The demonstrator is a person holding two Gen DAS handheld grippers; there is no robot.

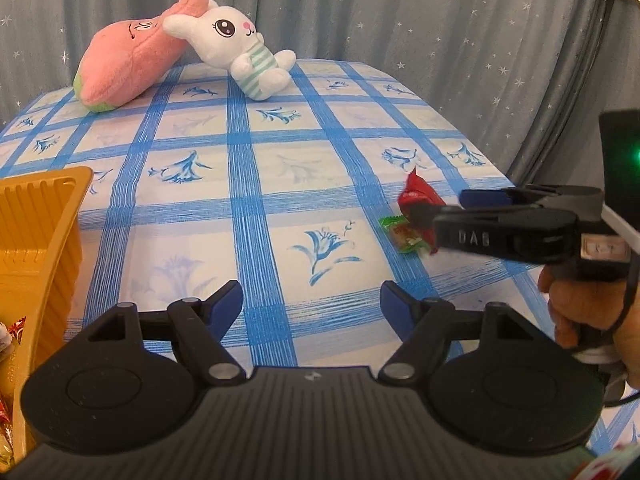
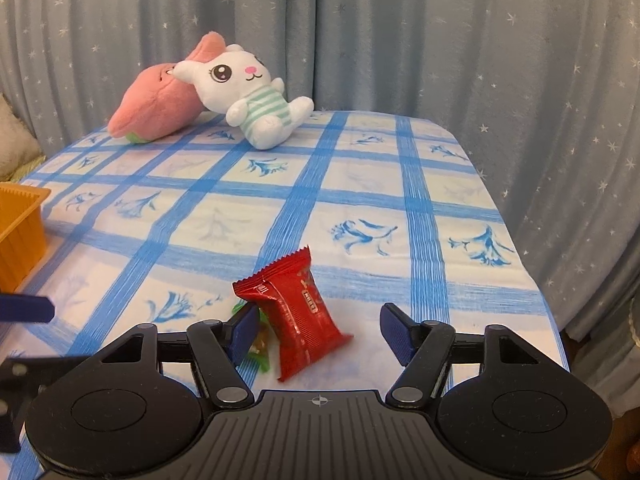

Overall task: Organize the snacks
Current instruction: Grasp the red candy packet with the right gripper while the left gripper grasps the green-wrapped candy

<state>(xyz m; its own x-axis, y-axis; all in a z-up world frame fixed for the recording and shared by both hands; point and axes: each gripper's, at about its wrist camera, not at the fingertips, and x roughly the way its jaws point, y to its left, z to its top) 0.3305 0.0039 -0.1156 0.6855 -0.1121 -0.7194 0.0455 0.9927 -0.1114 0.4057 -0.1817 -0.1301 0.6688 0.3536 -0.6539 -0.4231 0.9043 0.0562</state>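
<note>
A red snack packet (image 2: 294, 312) lies on the blue checked tablecloth between the open jaws of my right gripper (image 2: 320, 330), nearer the left finger. A small green snack packet (image 2: 260, 346) lies under it, partly hidden by that finger. In the left wrist view the red packet (image 1: 418, 196) and the green packet (image 1: 404, 234) lie at the right, with the right gripper (image 1: 456, 210) reaching over them. My left gripper (image 1: 312, 308) is open and empty above bare cloth. An orange tray (image 1: 38, 232) at the left holds wrapped snacks (image 1: 8, 364).
A pink plush (image 2: 156, 106) and a white rabbit plush (image 2: 248, 104) lie at the table's far edge. A grey star-patterned curtain (image 2: 440, 40) hangs behind. The table's right edge (image 2: 520, 248) drops off close to the packets. The orange tray (image 2: 20, 232) stands at the left.
</note>
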